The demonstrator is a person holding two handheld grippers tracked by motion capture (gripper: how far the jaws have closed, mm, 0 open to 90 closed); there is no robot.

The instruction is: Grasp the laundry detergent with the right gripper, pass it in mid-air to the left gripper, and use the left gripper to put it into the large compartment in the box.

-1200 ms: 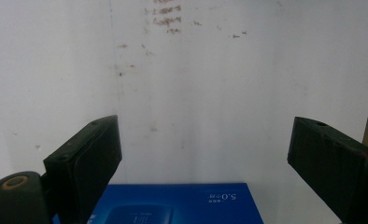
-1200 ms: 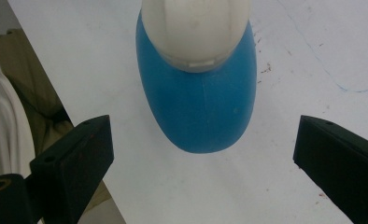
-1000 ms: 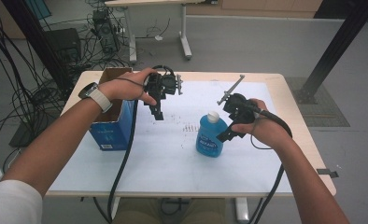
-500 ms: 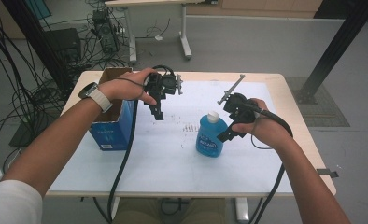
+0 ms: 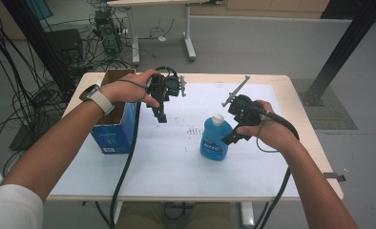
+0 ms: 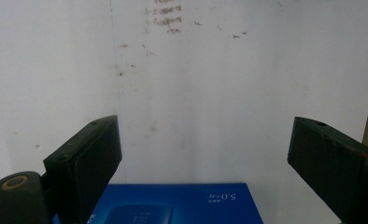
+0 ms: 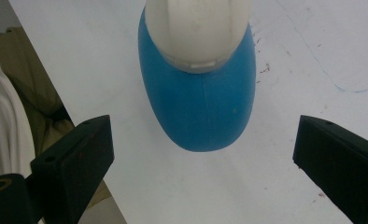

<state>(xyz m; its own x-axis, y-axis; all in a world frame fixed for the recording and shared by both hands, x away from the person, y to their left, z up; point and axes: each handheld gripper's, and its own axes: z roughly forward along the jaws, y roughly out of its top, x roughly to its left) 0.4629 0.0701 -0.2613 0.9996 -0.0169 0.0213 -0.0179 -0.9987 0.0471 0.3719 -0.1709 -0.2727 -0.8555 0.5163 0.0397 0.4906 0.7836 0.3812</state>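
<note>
At about five o'clock from the counter's (image 5: 176, 176) middle, we hold the right gripper (image 5: 231, 138) just beside the blue bottle (image 5: 215, 140), its fingers (image 7: 74, 154) spread wide with nothing between them. From that gripper's view the bottle stands upright ahead, white cap (image 7: 197, 32) at twelve o'clock. We judge the grasp is next: ease forward until the body sits centred between the fingers, then close below the cap so it won't tip. Farther off, at ten o'clock, our left gripper (image 5: 161, 114) hangs with fingers wide and empty beside the blue box (image 5: 110, 136), ready to steady.
</note>
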